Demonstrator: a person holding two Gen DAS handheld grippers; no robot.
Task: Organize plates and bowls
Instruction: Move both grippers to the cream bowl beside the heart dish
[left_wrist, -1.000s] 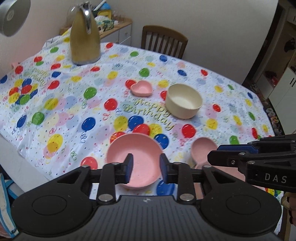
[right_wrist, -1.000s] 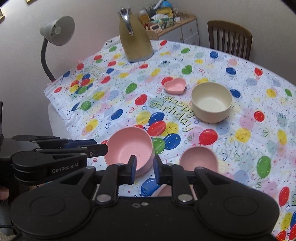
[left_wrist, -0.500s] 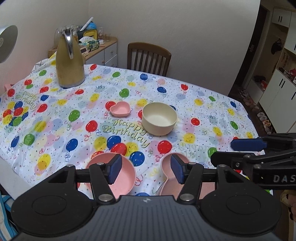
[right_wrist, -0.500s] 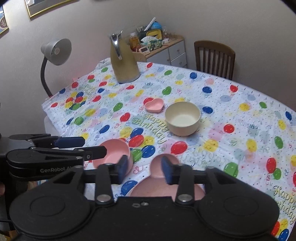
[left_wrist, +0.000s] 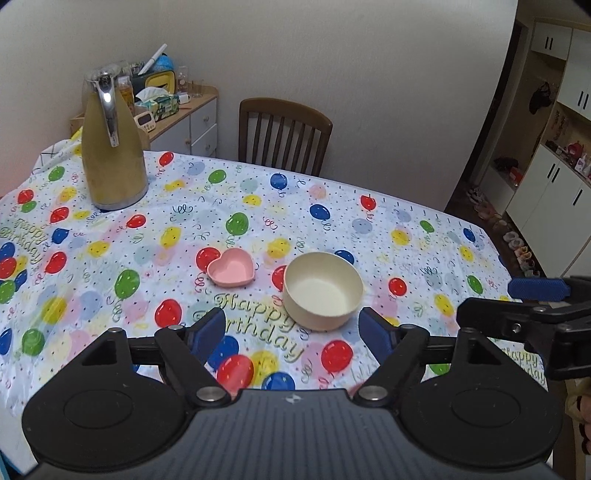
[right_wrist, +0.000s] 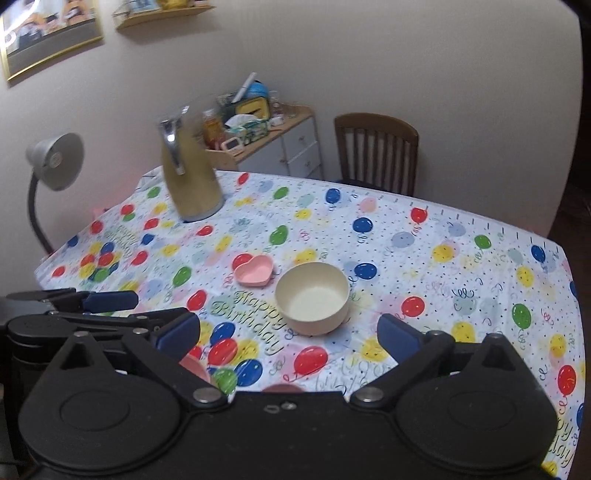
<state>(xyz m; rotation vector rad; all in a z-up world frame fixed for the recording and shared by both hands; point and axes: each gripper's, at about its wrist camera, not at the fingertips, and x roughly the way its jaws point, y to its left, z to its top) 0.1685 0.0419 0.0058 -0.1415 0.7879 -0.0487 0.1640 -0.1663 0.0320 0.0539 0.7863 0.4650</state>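
Observation:
A cream bowl (left_wrist: 323, 290) stands on the balloon tablecloth (left_wrist: 110, 258), with a small pink heart-shaped dish (left_wrist: 231, 272) just left of it. Both also show in the right wrist view, the bowl (right_wrist: 312, 302) and the heart dish (right_wrist: 255, 270). My left gripper (left_wrist: 293, 332) is open and empty, raised above the table's near side, with the bowl beyond it. My right gripper (right_wrist: 290, 334) is open and empty beside it. Slivers of a pink bowl (right_wrist: 194, 365) and a pink plate (right_wrist: 282, 387) peek out under the right gripper; the rest is hidden.
A tall yellow jug (left_wrist: 112, 144) stands at the table's far left. A wooden chair (left_wrist: 284, 134) is behind the table, a cabinet with clutter (left_wrist: 177, 110) by the wall, and a grey desk lamp (right_wrist: 55, 162) at the left edge.
Both grippers have opened wide and tilted up and back from the table. The pink bowl and pink plate have dropped almost out of sight under them.

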